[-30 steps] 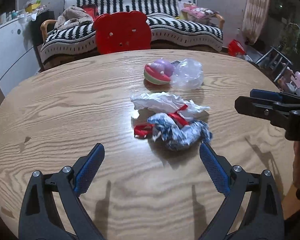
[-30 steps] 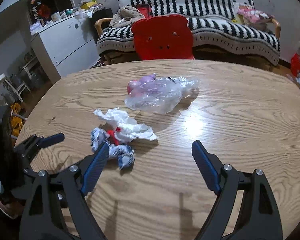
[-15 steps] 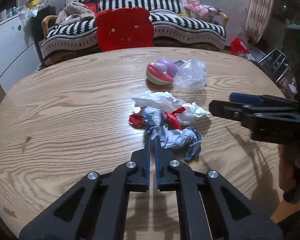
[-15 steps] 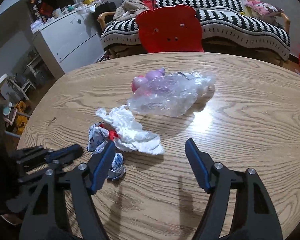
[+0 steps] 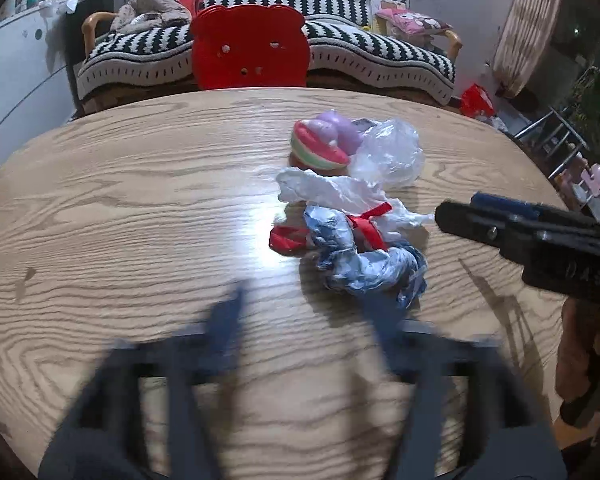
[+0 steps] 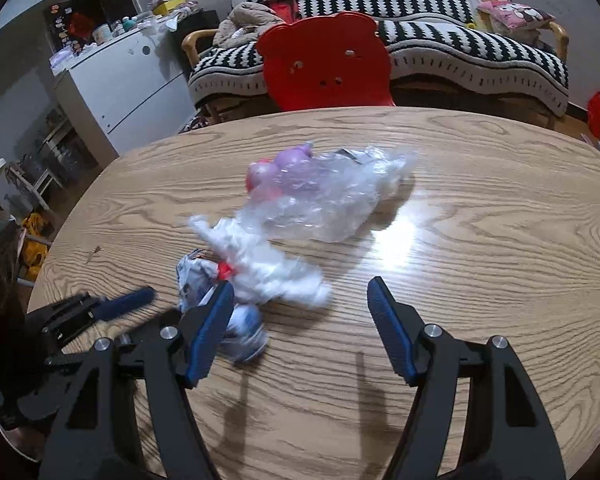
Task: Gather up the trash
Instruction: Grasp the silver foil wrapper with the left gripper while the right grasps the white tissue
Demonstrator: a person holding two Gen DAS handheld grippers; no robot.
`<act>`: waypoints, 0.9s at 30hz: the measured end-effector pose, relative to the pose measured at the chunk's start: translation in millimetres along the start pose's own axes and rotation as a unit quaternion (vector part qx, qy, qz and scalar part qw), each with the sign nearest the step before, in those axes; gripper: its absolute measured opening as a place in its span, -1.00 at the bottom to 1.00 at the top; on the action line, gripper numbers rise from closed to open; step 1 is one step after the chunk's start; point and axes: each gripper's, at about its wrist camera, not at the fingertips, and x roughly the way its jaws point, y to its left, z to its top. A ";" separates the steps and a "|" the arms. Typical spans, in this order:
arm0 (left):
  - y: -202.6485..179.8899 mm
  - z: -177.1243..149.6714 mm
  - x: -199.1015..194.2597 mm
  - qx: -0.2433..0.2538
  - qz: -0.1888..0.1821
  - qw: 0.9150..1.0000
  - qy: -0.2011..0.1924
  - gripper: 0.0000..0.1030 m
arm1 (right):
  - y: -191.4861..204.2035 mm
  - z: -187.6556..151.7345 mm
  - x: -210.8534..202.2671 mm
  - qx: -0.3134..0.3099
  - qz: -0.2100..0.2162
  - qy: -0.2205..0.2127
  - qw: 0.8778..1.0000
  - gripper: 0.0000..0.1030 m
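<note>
Centrally placed on table (image 5: pixel 100 208) — crumpled trash (image 5: pixel 364 248), just above left gripper (image 5: pixel 308 312); jaws blurred, just reopened, apart, empty. Right gripper (image 6: pixel 300 304) spread, empty — trash beside left finger.

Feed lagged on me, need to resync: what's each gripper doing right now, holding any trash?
Left gripper: open, jaws have just been opening, nothing between them.
Right gripper: open, empty, above the crumpled wrappers.

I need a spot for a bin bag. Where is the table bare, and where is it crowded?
Bare: the wide stretch of table left of the crumpled wrappers, toward the red chair. Crowded: the clear plastic bag and toy touch the wrappers.
</note>
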 end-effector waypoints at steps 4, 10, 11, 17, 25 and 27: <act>-0.2 6.6 0.0 -0.022 -0.008 1.000 -0.005 0.44 | -5.3 0.9 -2.9 0.006 0.003 -0.002 1.000 0.31; -5.3 16.0 18.2 -0.050 -0.010 0.999 0.000 0.41 | -9.8 5.4 -6.3 0.018 0.008 -0.008 1.000 0.31; -6.4 17.1 19.6 -0.048 -0.010 0.999 0.000 0.09 | -9.6 5.7 -7.1 0.018 0.009 -0.009 1.000 0.31; -3.4 10.5 -3.7 -0.030 -0.016 0.999 -0.002 -0.68 | 8.5 1.7 -0.5 -0.021 0.000 0.002 1.000 0.31; 30.5 -2.6 -44.0 -0.034 -0.026 0.999 -0.009 -0.68 | 43.3 -4.3 25.1 -0.112 -0.056 0.012 0.992 0.31; 34.9 -3.1 -41.6 -0.035 -0.024 0.999 -0.003 -0.68 | 44.7 -3.8 31.3 -0.125 -0.076 0.011 0.989 0.31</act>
